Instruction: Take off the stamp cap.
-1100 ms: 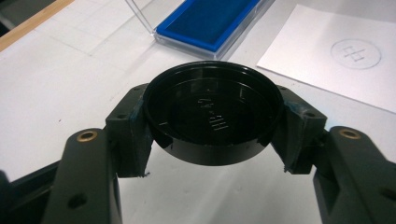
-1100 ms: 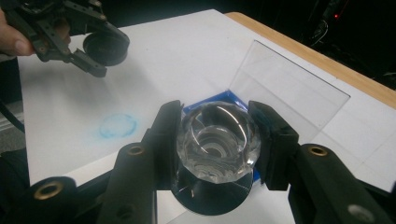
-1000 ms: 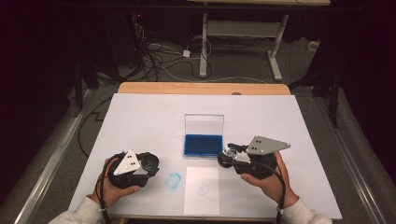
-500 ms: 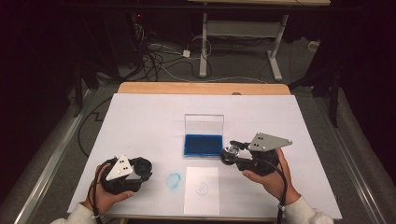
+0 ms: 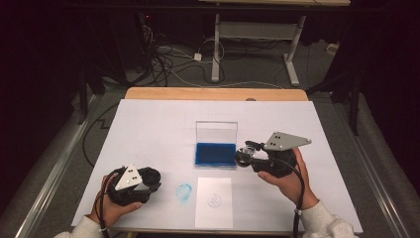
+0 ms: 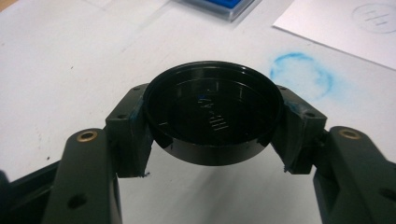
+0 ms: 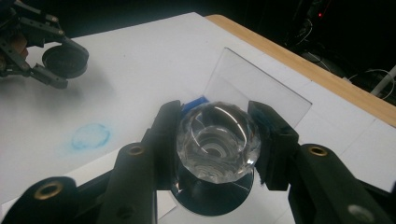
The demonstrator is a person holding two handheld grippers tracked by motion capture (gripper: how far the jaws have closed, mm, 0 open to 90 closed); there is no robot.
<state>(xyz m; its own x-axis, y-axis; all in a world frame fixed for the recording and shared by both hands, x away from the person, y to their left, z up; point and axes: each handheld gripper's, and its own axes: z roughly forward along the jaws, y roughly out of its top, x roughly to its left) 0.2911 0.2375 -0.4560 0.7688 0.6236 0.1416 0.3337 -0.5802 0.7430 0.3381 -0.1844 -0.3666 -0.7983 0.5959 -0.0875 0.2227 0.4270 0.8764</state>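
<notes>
Near the counter's [image 5: 148, 124] front-left corner, the left hand-held gripper [image 6: 212, 121] has its jaws closed onto the rim of a black cap [image 6: 212, 114], one pad on each side, holding it hollow side up just above the surface. Parked there, the cap seems kept clear of the work while the stamp is in use. To its right, by the front edge, lies a blue smudge [image 5: 183, 191], then a paper sheet [image 5: 214, 215] with a faint round print [image 5: 214, 200], probably laid there to take impressions. Behind the sheet, mid-counter, sits the open ink pad [image 5: 215, 153], its clear lid upright at the back. Just right of the pad, the right hand-held gripper [image 7: 217, 142] is closed on the stamp's [image 7: 215, 140] clear faceted knob. The stamp's base points down, apparently ready for inking or pressing.
</notes>
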